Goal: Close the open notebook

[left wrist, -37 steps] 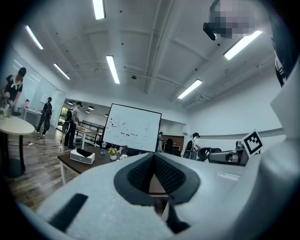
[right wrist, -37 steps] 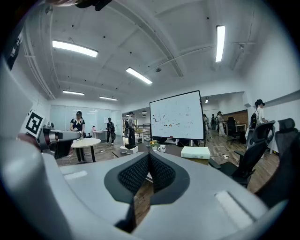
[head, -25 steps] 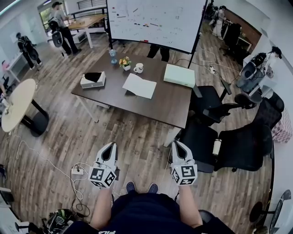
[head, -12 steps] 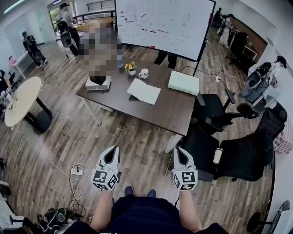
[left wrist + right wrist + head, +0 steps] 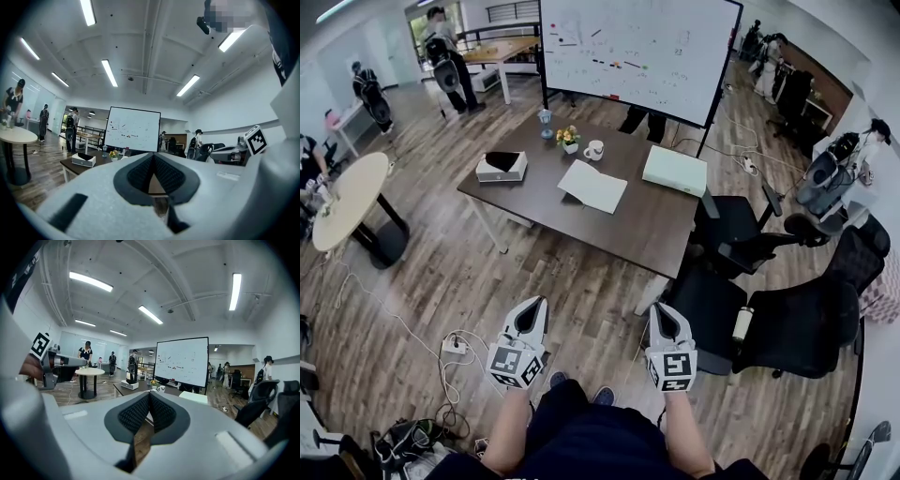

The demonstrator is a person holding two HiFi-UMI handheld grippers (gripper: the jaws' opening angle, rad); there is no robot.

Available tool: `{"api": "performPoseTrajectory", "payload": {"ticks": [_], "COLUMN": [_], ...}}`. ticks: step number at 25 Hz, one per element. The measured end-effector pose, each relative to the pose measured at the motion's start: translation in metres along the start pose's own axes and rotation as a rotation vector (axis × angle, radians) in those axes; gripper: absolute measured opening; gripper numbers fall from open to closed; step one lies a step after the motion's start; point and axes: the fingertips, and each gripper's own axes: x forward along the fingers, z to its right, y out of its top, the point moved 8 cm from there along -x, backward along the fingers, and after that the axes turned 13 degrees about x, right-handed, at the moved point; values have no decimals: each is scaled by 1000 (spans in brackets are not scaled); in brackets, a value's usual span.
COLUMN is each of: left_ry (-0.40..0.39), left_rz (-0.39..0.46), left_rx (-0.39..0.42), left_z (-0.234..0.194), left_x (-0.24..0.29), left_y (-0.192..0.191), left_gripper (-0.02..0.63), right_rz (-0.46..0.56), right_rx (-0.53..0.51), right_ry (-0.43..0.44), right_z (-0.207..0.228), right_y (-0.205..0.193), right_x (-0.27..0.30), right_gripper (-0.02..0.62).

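**Both claws shut and empty; notebook open on the table ahead**

I hold the left claw (image 5: 534, 305) and the right claw (image 5: 659, 309) side by side, low over the wood floor (image 5: 581, 281); both point roughly level toward the table (image 5: 656, 234).

Left claw: jaws closed tip to tip; in the left gripper view its ribbed pads (image 5: 138, 176) meet at the front, with only a small wedge of gap behind them; nothing is held.

Right claw: closed the same way; its pads (image 5: 133, 414) meet at the tip in the right gripper view; nothing is between them.

The notebook (image 5: 592, 187) lies open, white pages up, on the dark table; it is well ahead of both claws, roughly on the line between them, and neither claw touches it.

Beyond the notebook, as seen from the claws, stand a mug (image 5: 595, 149) and a small pot of flowers (image 5: 569, 138). Left of it sits a white tray (image 5: 502, 166); right of it is a white box (image 5: 675, 171); a whiteboard (image 5: 637, 52) stands past the table's far edge.

Black chairs (image 5: 741, 230) stand ahead and to the right of the right claw. A round table (image 5: 347, 202) stands far to the left of the left claw. A power strip (image 5: 453, 347) lies on the floor just left of the left claw.
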Motion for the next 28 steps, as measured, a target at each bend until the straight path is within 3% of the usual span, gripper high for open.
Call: {"api": "performPoseTrajectory", "payload": {"ticks": [7,28], "left_ry": [22,31], "left_rz": [-9,-16], "left_rx": [10,-3], "left_z": [0,-41], "left_x": [-2,52], "left_y": [-1,-25], "left_gripper": [-9,-11], "right_rz": [8,-16], "right_rx": [37,0], "right_ry": [13,-21], "right_z": [6,21], "right_y": [-2,-8], "right_x": [4,62], "right_gripper": [8,8]}}
